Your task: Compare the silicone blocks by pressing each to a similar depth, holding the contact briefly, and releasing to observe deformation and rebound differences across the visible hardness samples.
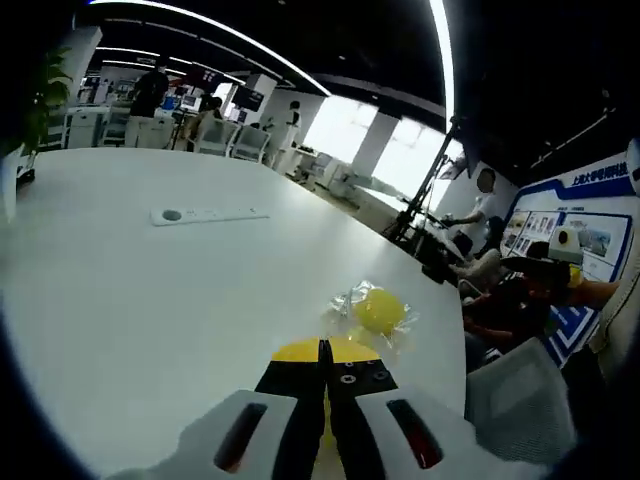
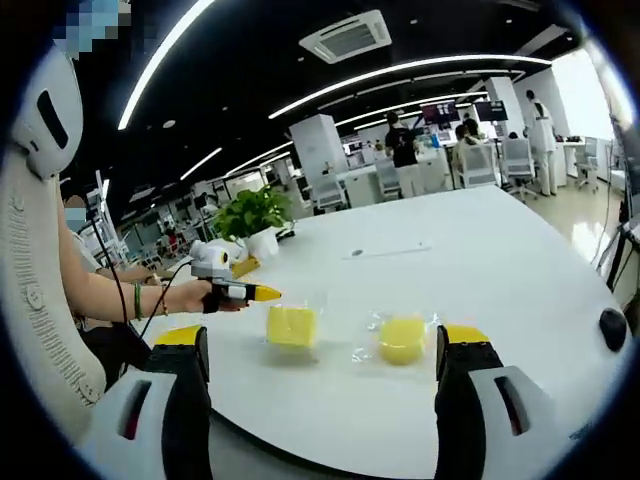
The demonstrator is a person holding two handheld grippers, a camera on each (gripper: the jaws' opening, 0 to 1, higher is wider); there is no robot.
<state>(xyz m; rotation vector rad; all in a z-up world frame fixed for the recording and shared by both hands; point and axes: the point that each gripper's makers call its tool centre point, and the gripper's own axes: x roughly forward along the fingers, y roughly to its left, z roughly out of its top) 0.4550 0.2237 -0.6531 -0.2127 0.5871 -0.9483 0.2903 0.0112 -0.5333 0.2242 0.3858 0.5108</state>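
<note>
On the white table (image 2: 480, 250) lie two yellow silicone blocks: a square block (image 2: 291, 325) and, to its right in the right gripper view, a rounder block (image 2: 402, 339) on clear wrap. Neither has a long axis I can tell. The right gripper (image 2: 320, 375) hangs short of them, jaws wide apart. The left gripper (image 1: 325, 385) has its jaws together, tips touching a yellow block (image 1: 345, 350); beyond it sits the rounder block (image 1: 379, 309). A potted plant (image 2: 250, 215) stands behind the square block.
</note>
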